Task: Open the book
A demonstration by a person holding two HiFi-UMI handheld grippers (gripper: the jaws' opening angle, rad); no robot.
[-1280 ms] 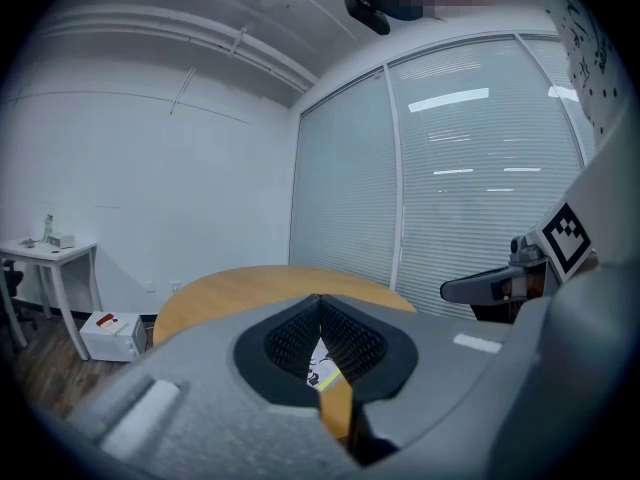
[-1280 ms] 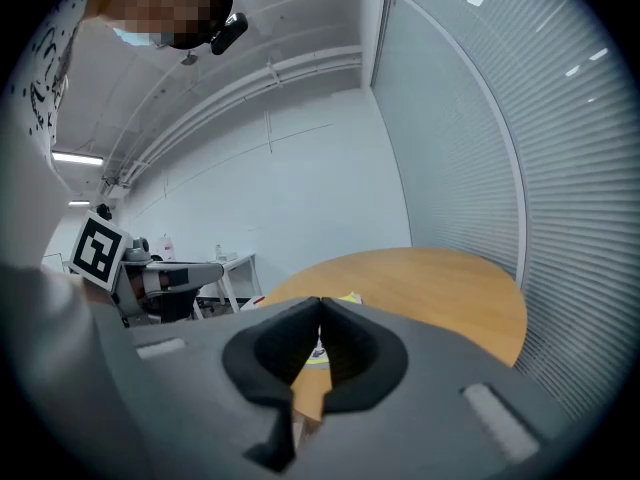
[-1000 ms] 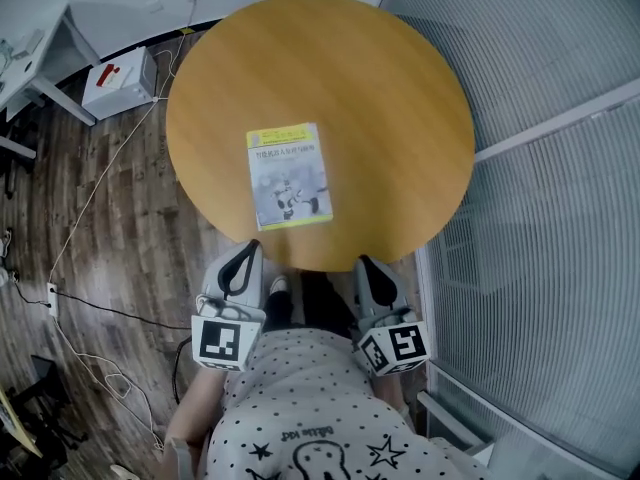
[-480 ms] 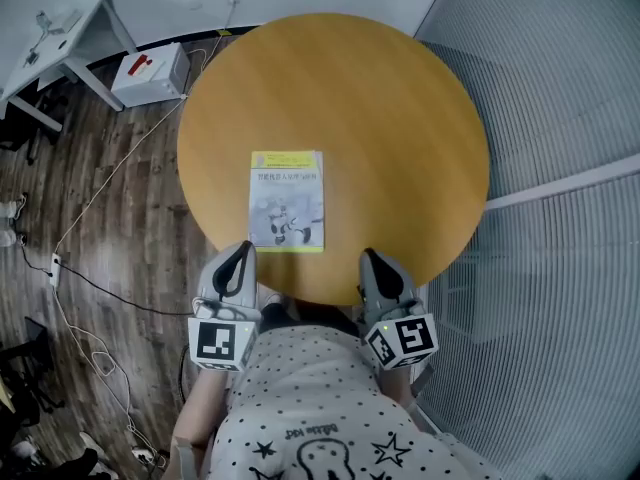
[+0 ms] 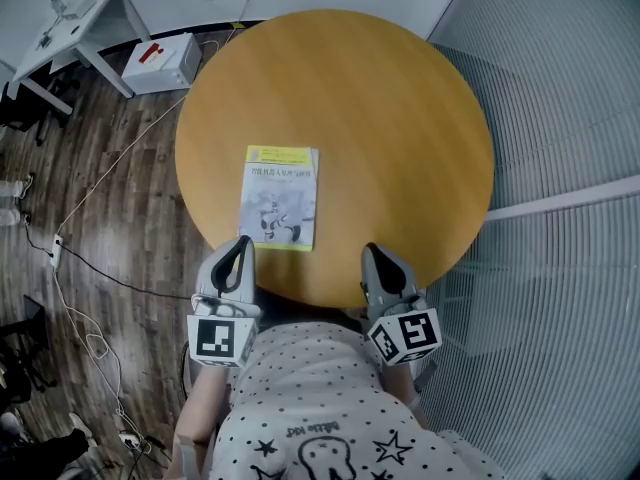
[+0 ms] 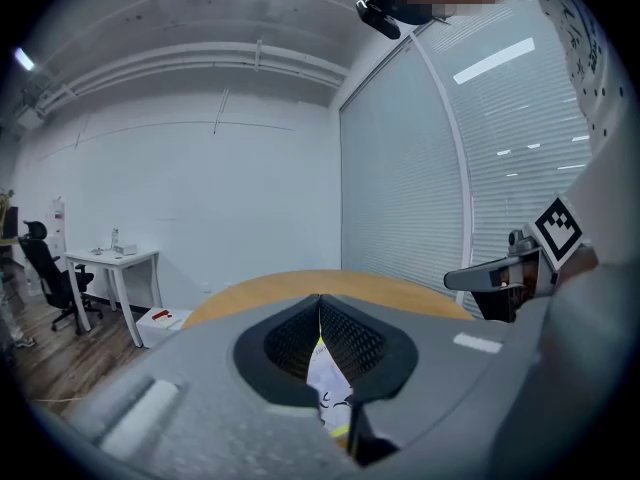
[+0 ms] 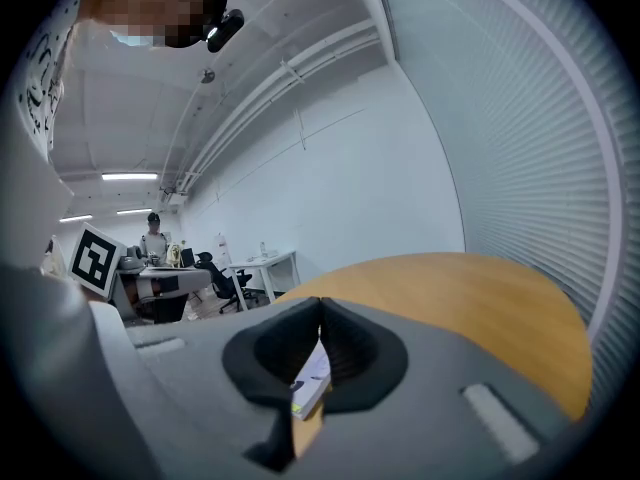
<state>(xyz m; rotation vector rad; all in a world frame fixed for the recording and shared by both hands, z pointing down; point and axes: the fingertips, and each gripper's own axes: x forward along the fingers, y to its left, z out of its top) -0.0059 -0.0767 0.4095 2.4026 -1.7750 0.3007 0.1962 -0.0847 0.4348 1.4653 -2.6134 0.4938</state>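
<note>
Plainly, the closed book [image 5: 279, 197] lay flat by the near edge of the round counter [image 5: 400, 118], just ahead of the left tongs [image 5: 242, 248]. These and the right tongs [image 5: 373, 258] were pinched together, empty. Sliding one closed tip under the cover's free edge would likely lift it cleanly.

book [image 5: 279, 197] closed, cover up, on round table [image 5: 410, 108] | left gripper [image 5: 241, 245], right gripper [image 5: 372, 255] at table's near edge
</note>
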